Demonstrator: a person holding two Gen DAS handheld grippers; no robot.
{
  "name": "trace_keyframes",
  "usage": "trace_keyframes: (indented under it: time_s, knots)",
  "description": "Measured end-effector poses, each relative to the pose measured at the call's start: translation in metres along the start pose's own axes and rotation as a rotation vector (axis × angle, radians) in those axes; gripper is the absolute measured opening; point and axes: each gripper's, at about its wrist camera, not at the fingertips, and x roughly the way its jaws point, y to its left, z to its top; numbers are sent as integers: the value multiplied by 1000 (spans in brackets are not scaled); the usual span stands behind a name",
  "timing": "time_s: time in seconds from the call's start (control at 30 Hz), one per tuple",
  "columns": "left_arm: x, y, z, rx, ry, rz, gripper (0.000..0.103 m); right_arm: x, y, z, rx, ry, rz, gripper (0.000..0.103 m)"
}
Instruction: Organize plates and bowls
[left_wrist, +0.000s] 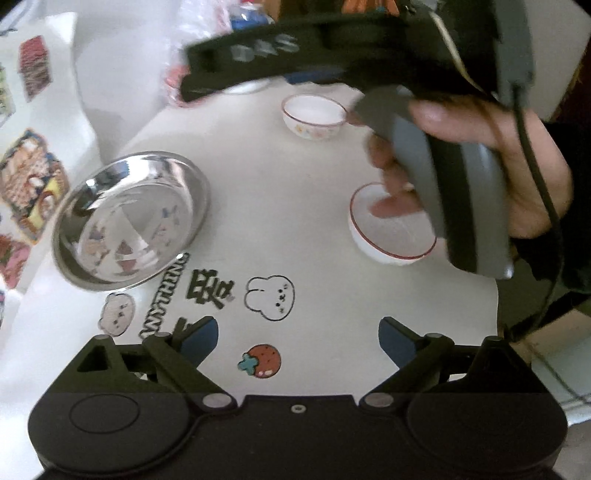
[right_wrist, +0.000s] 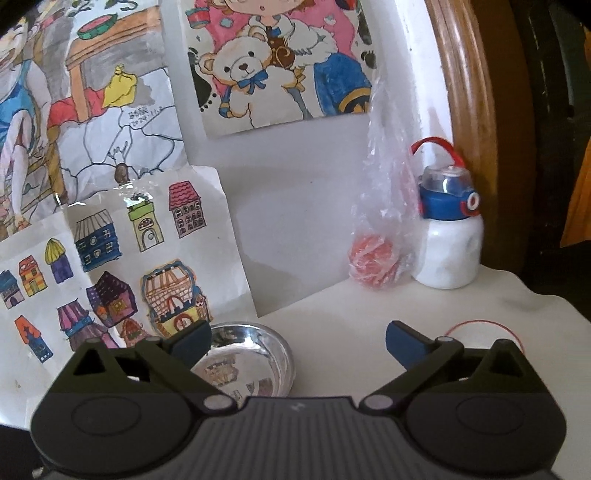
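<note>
A shiny steel dish lies at the left of the white table. Near the right edge stands a white bowl with a red rim, partly hidden by a person's hand holding the other gripper's grey and black body above it. A smaller white bowl with a flower pattern sits farther back. My left gripper hangs open above the table's near part, empty. My right gripper is open too, high over the table, with the steel dish below its left finger and a red bowl rim behind its right finger.
Stickers of a rabbit and a strawberry dot the tabletop. Against the back wall stand a white bottle with a blue cap and a clear bag holding something red. Children's drawings cover the wall on the left.
</note>
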Motion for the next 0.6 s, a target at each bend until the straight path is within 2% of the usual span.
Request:
trace_keyframes:
  time_s: [0.23, 0.37, 0.6]
  knots:
    - [-34, 16, -20, -88, -100, 60, 96, -32, 17, -11, -9, 5, -15, 103]
    - [-60, 28, -41, -152, -173, 131, 100, -47, 30, -20, -15, 12, -1, 103]
    - [-95, 53, -87, -266, -239, 255, 102, -53, 58, -44, -47, 86, 70, 103]
